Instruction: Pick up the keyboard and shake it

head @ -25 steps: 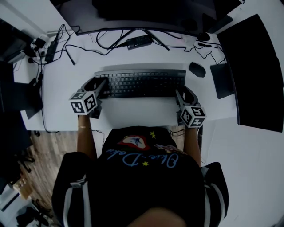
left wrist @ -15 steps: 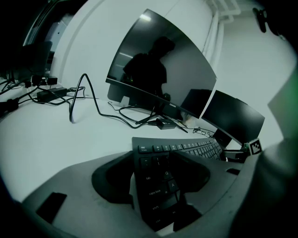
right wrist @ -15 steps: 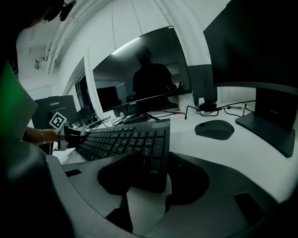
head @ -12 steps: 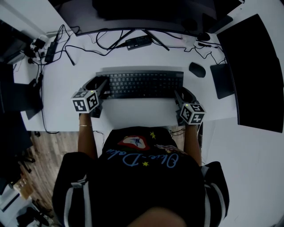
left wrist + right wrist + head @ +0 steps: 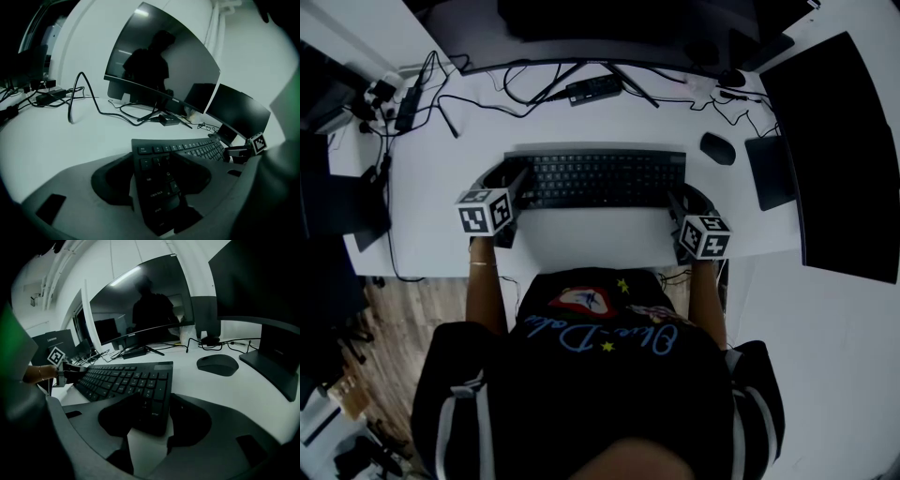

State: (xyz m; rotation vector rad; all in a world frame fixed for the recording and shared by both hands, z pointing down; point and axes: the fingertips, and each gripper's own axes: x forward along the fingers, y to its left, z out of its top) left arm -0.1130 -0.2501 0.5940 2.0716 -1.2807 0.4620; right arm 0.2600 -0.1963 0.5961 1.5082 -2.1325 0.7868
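A black keyboard (image 5: 595,178) spans the middle of the white desk (image 5: 581,239), in front of the person. My left gripper (image 5: 517,183) is at its left end and my right gripper (image 5: 677,199) at its right end. In the left gripper view the keyboard (image 5: 187,152) runs between the jaws of the left gripper (image 5: 154,183), one pad lying over the keys. These jaws have just closed a little further on it. In the right gripper view the numpad corner of the keyboard (image 5: 126,378) sits clamped in the right gripper (image 5: 150,416), white desk showing beneath.
A black mouse (image 5: 717,147) lies right of the keyboard, beside a dark stand (image 5: 769,171). A curved monitor (image 5: 609,28) stands behind, with cables and a power brick (image 5: 592,88) under it. Another dark screen (image 5: 834,150) fills the right side. The desk's front edge is close to the grippers.
The keyboard looks slightly smaller and flatter than a second ago: it has sunk toward the desk with both grippers still on its ends. Both marker cubes shifted slightly.
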